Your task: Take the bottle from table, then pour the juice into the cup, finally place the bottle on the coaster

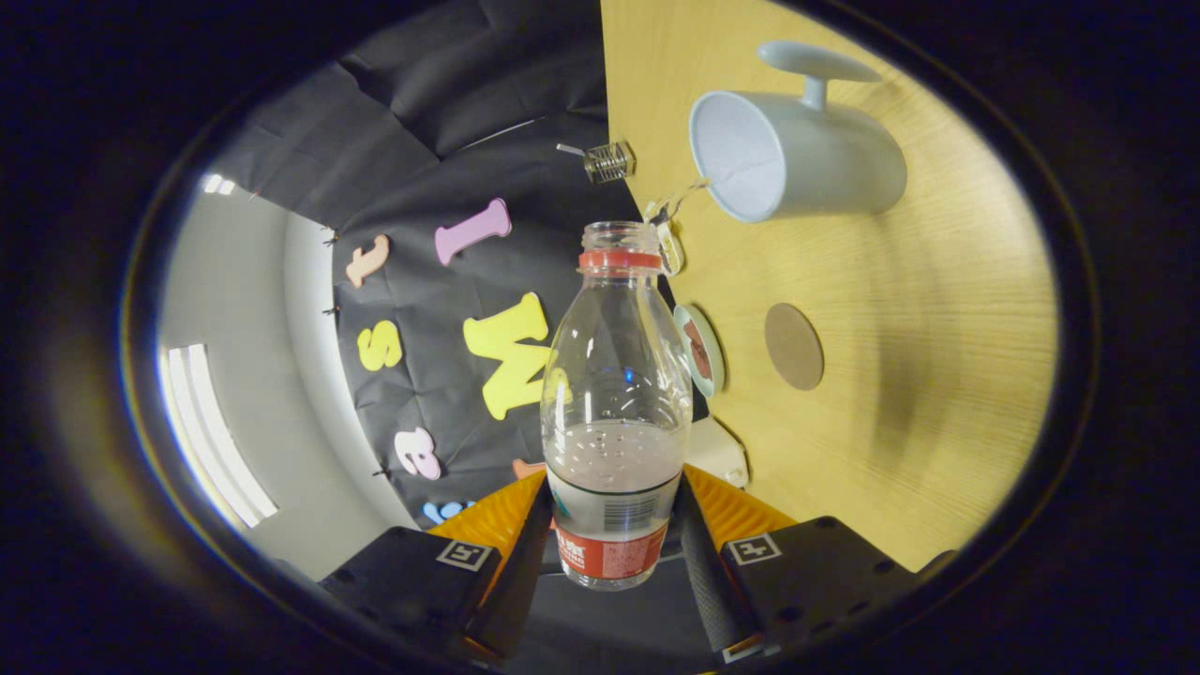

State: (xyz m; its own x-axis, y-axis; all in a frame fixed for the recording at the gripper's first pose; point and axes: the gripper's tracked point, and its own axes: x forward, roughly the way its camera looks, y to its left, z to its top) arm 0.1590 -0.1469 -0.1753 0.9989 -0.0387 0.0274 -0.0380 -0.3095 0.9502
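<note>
We see 1 bottle [614, 412] squeezed between both fingers of the gripper [614, 553]. At upper right are 1 cup [797, 159] and 1 round coaster [793, 346] on the table [937, 375].

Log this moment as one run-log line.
gripper: shut on bottle | bottle: uncapped, liquid inside | view: rolled sideways | cup: on table | coaster: bare

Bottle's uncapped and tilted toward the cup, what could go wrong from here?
1. The bottle, gripped low near its base by the gripper, has an open mouth short of the cup; liquid could land on the table.
2. Tipping further may make the bottle pivot or slip between the fingers.
3. The coaster sits near a small dish; a careless placement could knock it.
</note>
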